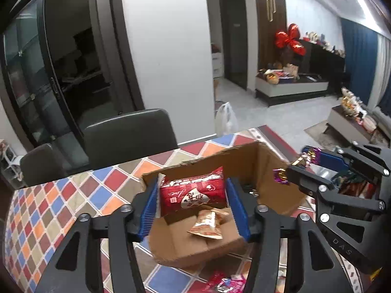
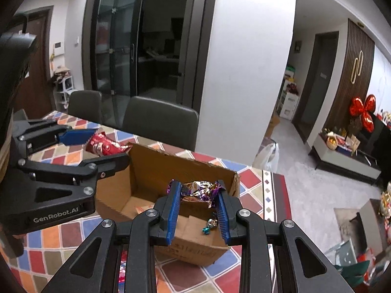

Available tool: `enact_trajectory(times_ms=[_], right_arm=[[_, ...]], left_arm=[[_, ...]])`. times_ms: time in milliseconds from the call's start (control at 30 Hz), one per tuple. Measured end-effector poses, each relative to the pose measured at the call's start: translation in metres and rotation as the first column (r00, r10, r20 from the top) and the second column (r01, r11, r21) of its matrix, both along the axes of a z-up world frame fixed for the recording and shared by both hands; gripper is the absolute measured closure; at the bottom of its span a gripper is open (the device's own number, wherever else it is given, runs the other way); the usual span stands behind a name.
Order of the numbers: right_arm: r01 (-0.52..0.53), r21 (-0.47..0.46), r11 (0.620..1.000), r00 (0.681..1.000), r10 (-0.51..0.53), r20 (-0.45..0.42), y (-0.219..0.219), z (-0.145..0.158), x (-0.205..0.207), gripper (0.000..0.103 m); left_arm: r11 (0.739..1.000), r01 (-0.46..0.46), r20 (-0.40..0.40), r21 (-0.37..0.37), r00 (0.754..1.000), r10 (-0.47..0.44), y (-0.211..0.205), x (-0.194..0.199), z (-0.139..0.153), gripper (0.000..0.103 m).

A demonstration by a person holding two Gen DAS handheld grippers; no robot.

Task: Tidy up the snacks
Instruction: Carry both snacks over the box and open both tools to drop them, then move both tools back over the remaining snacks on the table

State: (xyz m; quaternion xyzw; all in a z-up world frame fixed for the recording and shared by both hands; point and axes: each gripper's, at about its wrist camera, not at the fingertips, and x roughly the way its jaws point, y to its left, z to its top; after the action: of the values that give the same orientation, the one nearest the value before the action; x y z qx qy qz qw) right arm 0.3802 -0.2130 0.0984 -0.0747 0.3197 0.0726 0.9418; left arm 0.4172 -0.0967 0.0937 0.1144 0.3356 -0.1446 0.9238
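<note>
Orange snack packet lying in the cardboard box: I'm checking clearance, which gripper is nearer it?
Left. The left gripper hangs just above the orange snack packet; the right gripper hovers over the box's other end.

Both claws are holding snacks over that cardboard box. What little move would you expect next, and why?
Probably the left claw lets go of the red packet: it hangs above the open cardboard box, where an orange packet already lies, and a gap shows at the right pad. The right claw, shut on a foil candy over the box, would likely follow.
</note>
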Motion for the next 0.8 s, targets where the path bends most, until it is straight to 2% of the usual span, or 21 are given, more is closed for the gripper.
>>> enact_trajectory(times_ms=[67, 100, 133, 467, 667, 800], right_arm=[[0.026, -0.007, 1.000, 0.999, -0.027, -0.017, -0.001, -0.002, 0.008, 0.066], [0.046, -0.008, 0.999, 0.999, -0.046, -0.026, -0.004, -0.005, 0.010, 0.050], [0.055, -0.006, 0.998, 0.998, -0.055, -0.025, -0.006, -0.004, 0.010, 0.043], [0.071, 0.007, 0.997, 0.996, -0.072, 0.043, -0.012, 0.005, -0.037, 0.043], [0.064, 0.045, 0.997, 0.997, -0.066, 0.051, -0.010, 0.003, -0.078, 0.043], [0.064, 0.047, 0.997, 0.996, -0.067, 0.060, -0.011, -0.006, -0.107, 0.043]], left_arm=[[1.000, -0.016, 0.013, 0.012, 1.000, 0.016, 0.003, -0.003, 0.001, 0.033], [1.000, -0.023, 0.027, 0.014, 0.999, 0.022, 0.006, -0.007, 0.002, 0.027], [0.999, -0.026, 0.042, 0.020, 0.999, 0.025, 0.007, -0.012, 0.002, 0.026], [0.999, -0.003, 0.126, 0.038, 0.992, -0.002, 0.019, -0.068, 0.007, 0.026], [0.998, 0.066, 0.144, 0.013, 0.987, -0.068, 0.020, -0.118, 0.000, 0.026], [0.993, 0.112, 0.143, 0.030, 0.983, -0.115, 0.013, -0.144, -0.012, 0.026]])
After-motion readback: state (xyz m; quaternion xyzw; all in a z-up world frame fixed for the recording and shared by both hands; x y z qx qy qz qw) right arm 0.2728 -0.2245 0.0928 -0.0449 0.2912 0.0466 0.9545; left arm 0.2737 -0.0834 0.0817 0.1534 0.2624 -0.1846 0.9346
